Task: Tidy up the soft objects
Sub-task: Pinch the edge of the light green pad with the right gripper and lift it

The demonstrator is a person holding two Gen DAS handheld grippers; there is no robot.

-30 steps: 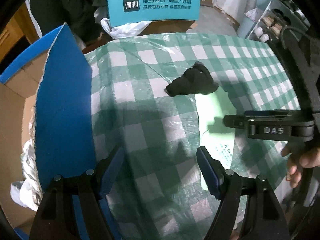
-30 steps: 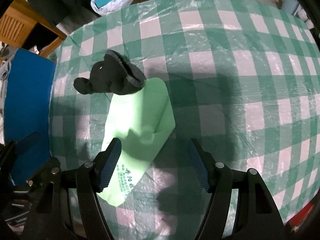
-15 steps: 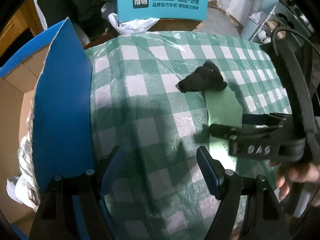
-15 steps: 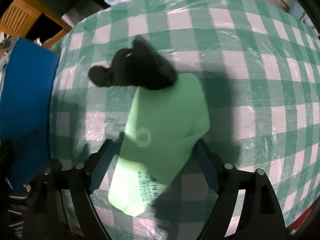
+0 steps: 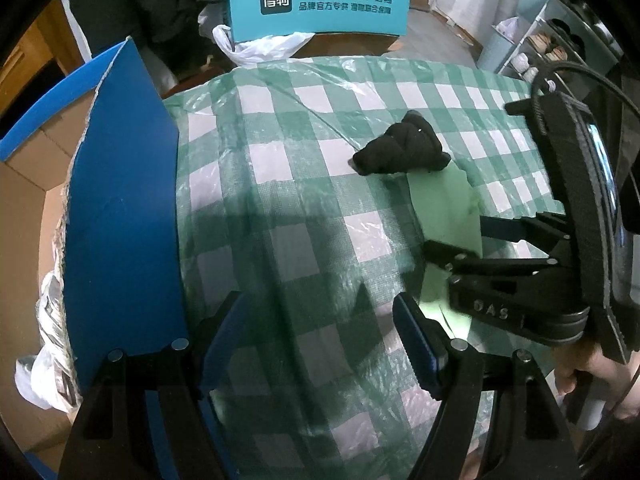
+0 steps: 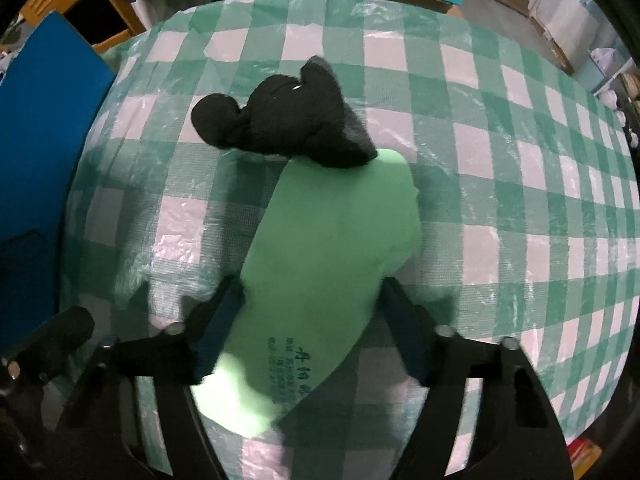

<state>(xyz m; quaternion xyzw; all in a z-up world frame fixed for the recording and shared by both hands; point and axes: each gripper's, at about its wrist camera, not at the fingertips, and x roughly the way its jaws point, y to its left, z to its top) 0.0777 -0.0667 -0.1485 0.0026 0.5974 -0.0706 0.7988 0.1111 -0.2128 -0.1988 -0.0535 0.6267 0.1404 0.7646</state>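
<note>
Left wrist view: left tongs (image 5: pixel 320 324) spread, holding nothing, above the checked counter (image 5: pixel 304 200). Black sock bundle (image 5: pixel 400 148) lies on the counter, touching the far end of the green pouch (image 5: pixel 444 204). Blue cardboard box flap (image 5: pixel 120 216) at left.

Right wrist view: right tongs (image 6: pixel 312 316) straddle the green pouch (image 6: pixel 332 256), pads at its sides; can't tell if they are pinching it. Sock bundle (image 6: pixel 288 120) overlaps the pouch's far end.
</note>
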